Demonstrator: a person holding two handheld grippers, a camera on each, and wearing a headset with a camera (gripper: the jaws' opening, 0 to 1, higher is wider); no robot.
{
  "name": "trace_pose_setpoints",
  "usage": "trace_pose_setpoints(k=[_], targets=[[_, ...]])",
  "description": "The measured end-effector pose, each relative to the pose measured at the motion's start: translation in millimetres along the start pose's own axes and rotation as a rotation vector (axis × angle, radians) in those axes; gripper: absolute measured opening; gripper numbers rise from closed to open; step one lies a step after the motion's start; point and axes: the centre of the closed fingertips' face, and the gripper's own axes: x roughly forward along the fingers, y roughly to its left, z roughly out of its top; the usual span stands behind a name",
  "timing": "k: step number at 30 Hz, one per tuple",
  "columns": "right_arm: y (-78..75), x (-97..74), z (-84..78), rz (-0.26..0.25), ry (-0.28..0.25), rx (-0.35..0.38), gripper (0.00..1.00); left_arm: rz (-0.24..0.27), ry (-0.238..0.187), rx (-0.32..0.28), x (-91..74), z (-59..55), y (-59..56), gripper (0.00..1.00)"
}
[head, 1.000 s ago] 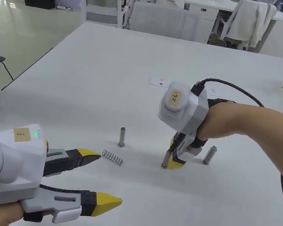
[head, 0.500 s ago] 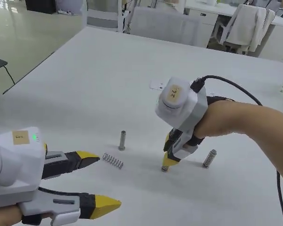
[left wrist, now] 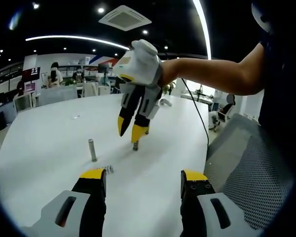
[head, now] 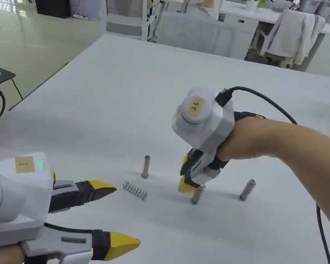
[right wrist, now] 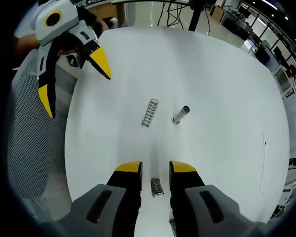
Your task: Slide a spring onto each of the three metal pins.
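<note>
- Table [head: 99, 99]: white, flat, carries all the items below.
- Bare pin [head: 146, 166] [left wrist: 92, 150] [right wrist: 180, 114]: short metal post, upright, left of centre, nothing on it.
- Loose spring [head: 134, 190] [left wrist: 108, 169] [right wrist: 149, 112]: lies on its side on the table, just near and left of the bare pin, apart from it and from both grippers.
- Middle spring [head: 197, 194] [left wrist: 135, 145] [right wrist: 157, 187]: stands upright, slightly tilted, right of the bare pin. The pin inside it cannot be made out through the coils.
- Right spring [head: 247, 190]: upright, slightly tilted, right of the middle spring and well apart from the grippers. Whether a pin sits inside it cannot be told.
- Right gripper [head: 190, 179] [left wrist: 130, 129] [right wrist: 155, 168]: held from the right by a bare forearm [head: 286, 143], pointing down at the middle spring. Its yellow tips are parted a little. In the right gripper view the middle spring sits in the gap between them, with table showing on both sides, so nothing is pinched. A black cable [head: 264, 102] runs from its body.
- Left gripper [head: 118, 214] [left wrist: 143, 177] [right wrist: 75, 83]: near left, lying low over the table and pointing right. Jaws spread wide and holding nothing, tips short of the loose spring.
</note>
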Motion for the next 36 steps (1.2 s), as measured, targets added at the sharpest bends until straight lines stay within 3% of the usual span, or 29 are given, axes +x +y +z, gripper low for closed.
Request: trace_pose_setpoints(k=[10,22,30,36], targets=[[8.4,11.2,21.5,0.018,-0.032,-0.009,0.18,0.006,0.0,-0.006,-2.2,-2.0,1.3,0.56],[11.1,26.7,42.5,-0.003,-0.055,-0.02,0.16,0.016,0.005,-0.011,-6.9,-5.1,4.8,0.55],[11.7,40.5,51.9,-0.02,-0.062,0.014,0.14,0.018,0.008,-0.013,-7.3,-6.3,5.0,0.55],[9.4,50.7,54.3,-0.025,-0.074,0.093,0.13,0.021,0.005,-0.014,-8.0,-5.4,6.3,0.54]])
